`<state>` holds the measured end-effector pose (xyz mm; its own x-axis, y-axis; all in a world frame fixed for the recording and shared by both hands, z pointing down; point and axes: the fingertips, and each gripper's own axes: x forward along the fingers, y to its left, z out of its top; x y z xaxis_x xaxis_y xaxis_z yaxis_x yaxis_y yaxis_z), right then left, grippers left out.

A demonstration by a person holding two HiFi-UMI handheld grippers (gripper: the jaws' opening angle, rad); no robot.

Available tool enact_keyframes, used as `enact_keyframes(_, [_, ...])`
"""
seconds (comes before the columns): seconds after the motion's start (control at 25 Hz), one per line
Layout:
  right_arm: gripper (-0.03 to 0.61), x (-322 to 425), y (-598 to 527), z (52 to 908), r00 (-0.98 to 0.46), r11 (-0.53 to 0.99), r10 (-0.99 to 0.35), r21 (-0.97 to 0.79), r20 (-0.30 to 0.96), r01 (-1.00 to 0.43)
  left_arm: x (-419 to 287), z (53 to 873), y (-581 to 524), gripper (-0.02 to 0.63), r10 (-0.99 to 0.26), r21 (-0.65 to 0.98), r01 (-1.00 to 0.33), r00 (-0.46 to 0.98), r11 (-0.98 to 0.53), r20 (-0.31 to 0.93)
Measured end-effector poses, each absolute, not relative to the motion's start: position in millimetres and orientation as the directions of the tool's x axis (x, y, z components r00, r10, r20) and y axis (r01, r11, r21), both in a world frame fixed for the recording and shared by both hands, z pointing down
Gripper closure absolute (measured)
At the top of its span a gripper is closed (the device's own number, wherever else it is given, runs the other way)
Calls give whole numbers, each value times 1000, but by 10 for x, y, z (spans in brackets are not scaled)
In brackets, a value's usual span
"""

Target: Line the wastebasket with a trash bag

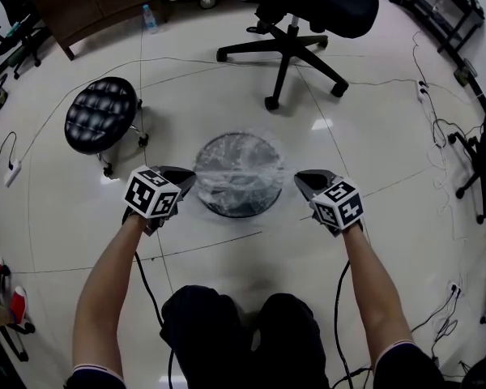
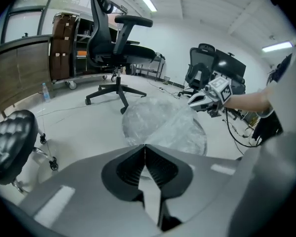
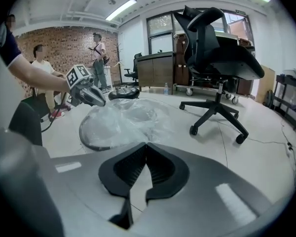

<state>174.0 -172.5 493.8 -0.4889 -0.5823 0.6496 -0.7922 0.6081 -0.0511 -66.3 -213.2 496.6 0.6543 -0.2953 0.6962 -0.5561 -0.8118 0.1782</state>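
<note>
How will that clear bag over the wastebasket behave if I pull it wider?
The trash bag looks thin, crinkled film: probably floppy, very light. It may tear under hard pulling. On the glossy floor, the wastebasket might slide.

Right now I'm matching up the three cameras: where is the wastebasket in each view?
Head view: wastebasket at centre, between left gripper and right gripper, trash bag draped over it.
Left gripper view: wastebasket centre, just beyond the jaws.
Right gripper view: wastebasket left of centre, beyond the jaws.
Shared landmark: black office chair, beyond the wastebasket in all three.
</note>
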Motion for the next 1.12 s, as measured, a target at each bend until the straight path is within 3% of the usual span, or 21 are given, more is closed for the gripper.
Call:
enact_keyframes(0.48, [575,1742,-2285,4593,-439,561,-700,52,563,-826,-714,4680,-2305,598,-325,149,-523,701,-839,635])
enact_keyframes(0.72, [575,1716,-2382,4587,-441,562,-705,59,556,-825,-772,4768,-2242,555,-278,145,-480,700,-865,658])
enact_keyframes(1.12, [575,1649,-2518,4531,-446,561,-717,64,536,-825,-833,4581,-2343,578,-303,111,-470,713,-876,632])
